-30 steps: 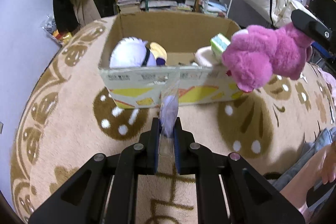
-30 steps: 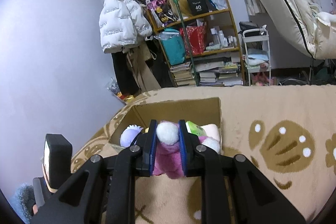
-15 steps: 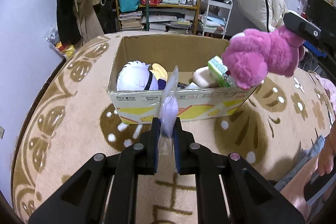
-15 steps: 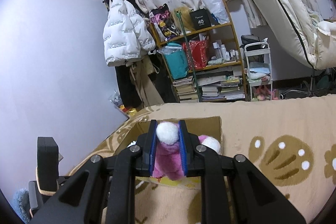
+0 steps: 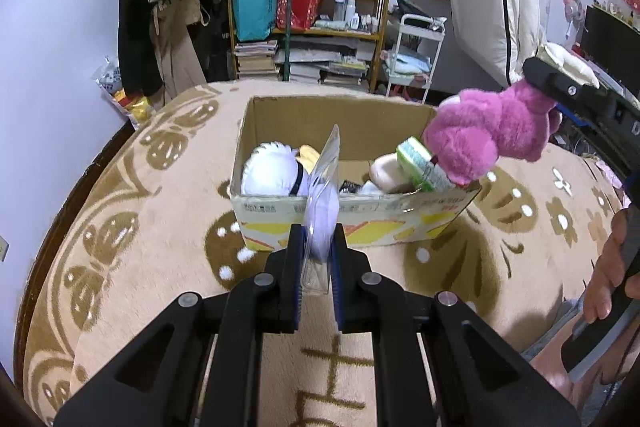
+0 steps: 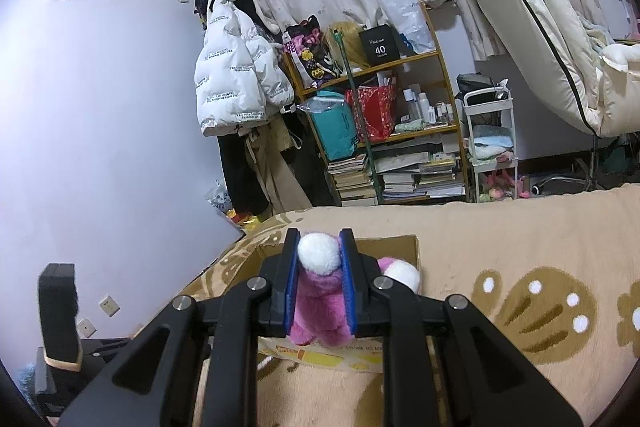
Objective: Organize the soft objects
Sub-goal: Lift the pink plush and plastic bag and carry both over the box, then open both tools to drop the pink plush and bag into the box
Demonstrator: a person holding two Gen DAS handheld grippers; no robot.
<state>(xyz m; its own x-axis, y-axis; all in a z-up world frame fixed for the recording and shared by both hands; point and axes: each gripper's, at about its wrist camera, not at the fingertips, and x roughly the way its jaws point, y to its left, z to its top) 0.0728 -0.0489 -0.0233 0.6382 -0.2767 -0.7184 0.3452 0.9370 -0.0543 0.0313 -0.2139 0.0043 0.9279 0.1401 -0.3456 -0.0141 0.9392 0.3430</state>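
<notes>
1. Beige plush carpet with brown paw and flower patterns [image 5: 160,227] covers the surface; behind it stand a cluttered wooden shelf unit [image 5: 308,7] and a white puffer jacket hanging on the lilac wall [image 6: 236,87].
2. An open-topped brown cardboard box with yellow and red print on its front [image 5: 360,223] sits on the carpet. Inside lie a white round plush with a black band [image 5: 272,175] at the left, a cream rounded soft toy [image 5: 386,173] at the right, and a green-and-white packet [image 5: 420,163] leaning on the right front edge.
3. The left gripper [image 5: 316,291] hovers just in front of the box's near wall, its black fingers with blue pads clamped on a clear plastic pouch holding something pale lilac [image 5: 322,215]. The pouch stands upright, its top edge rising above the box rim.
4. The right gripper [image 6: 320,291] is closed on a fuzzy magenta-pink plush toy with white paws [image 5: 488,135], squeezing its body between the pads.
5. Seen from the left wrist, the plush hangs over the box's right corner, its lower end close to the green-and-white packet; whether they touch I cannot tell.
6. The person's right hand [image 5: 612,267] grips the black handle at the right edge of the left wrist view, with the gripper's body reaching up and inward towards the box.
</notes>
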